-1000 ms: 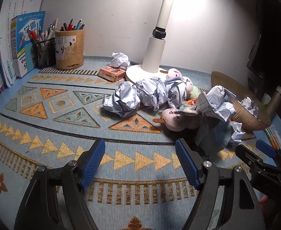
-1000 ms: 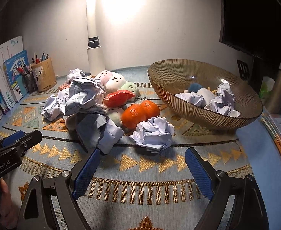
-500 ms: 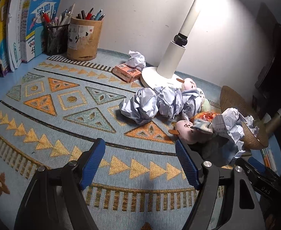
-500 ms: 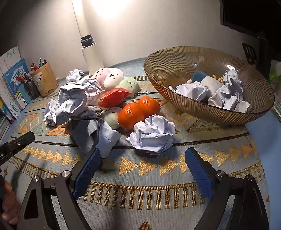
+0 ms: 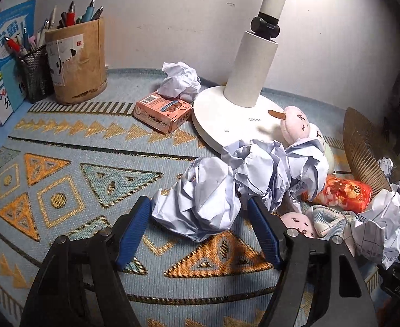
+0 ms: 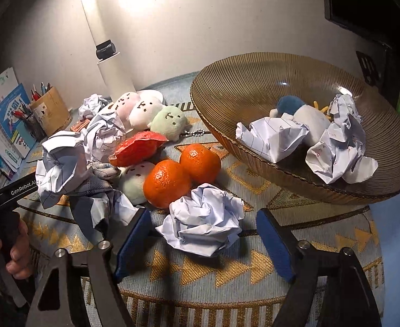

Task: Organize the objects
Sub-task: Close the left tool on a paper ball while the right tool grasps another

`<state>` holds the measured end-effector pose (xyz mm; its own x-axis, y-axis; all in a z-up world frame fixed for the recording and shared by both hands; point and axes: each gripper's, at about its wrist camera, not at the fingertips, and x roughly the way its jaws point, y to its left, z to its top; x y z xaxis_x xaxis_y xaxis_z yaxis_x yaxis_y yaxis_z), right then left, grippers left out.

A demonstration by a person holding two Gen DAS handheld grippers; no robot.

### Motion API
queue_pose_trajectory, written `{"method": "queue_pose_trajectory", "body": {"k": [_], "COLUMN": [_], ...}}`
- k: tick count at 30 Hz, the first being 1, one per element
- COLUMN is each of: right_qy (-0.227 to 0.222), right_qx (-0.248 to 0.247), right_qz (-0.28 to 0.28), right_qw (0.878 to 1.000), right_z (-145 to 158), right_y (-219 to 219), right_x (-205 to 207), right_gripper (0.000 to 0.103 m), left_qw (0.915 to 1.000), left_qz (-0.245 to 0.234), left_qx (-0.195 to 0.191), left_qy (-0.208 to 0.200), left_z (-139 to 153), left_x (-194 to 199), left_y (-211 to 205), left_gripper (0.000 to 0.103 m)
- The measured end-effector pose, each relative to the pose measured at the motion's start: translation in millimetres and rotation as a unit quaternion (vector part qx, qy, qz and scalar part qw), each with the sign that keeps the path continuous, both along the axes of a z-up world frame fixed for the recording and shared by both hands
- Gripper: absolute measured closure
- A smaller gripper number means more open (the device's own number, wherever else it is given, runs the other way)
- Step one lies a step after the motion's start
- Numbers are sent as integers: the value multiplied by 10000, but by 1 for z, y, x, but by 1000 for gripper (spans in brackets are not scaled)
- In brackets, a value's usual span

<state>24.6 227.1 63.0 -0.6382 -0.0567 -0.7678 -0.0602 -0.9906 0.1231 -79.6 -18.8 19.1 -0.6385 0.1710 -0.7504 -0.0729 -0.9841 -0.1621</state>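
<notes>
A crumpled paper ball (image 5: pixel 197 204) lies on the patterned mat between the blue pads of my left gripper (image 5: pixel 198 231). Its jaws are closing and the pads stand at the ball's sides without squeezing it. More paper balls (image 5: pixel 268 169) are heaped just behind. My right gripper (image 6: pixel 202 242) straddles another paper ball (image 6: pixel 202 223) in front of two oranges (image 6: pixel 167 182). Those jaws are closing too, with a gap still showing at the right pad (image 6: pixel 273 242). The brown ribbed bowl (image 6: pixel 254 163) at the right holds paper balls (image 6: pixel 339 144) and a plush toy.
Plush toys (image 6: pixel 170 120) and a red packet (image 6: pixel 137 147) lie in the heap. A white lamp base (image 5: pixel 227 120), a pink card box (image 5: pixel 161 111), a pen holder (image 5: pixel 77 62) and books (image 5: pixel 3 62) stand at the back. A hand (image 6: pixel 17 248) holds the left gripper's handle.
Both grippers have moved forward onto the heap, each now with a paper ball between its pads. Both pairs of jaws have narrowed.
</notes>
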Motion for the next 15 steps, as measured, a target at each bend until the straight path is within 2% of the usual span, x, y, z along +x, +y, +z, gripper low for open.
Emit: {"method": "queue_pose_trajectory", "body": {"k": [1,3,8,12,15], "right_qy": [-98,-22,136,250,507], "right_qx": [-1,-31,-122,-229,-271], "right_qz": [-12,-12,119,322,349], "right_qw": [10000,10000,9998,9989,9977], "right_z": [-3,-1,6,20,45], "right_y": [0,2,2,4,13], "right_x": [-2,-1,12,42,66], "right_gripper": [43,45,49,49,49], "left_qw": [10000,9999,9996,9978,9953], "left_qz": [-17,-56,-14,58,-63], "left_qx": [-53,-45,-15,50,308], "left_qy": [18,134,298,660,920], "left_z": [-1,1,12,44,79], "left_x": [0,4,23,58,81], "left_y": [2,3,1,3,17], "left_gripper": [44,48,49,49,49]}}
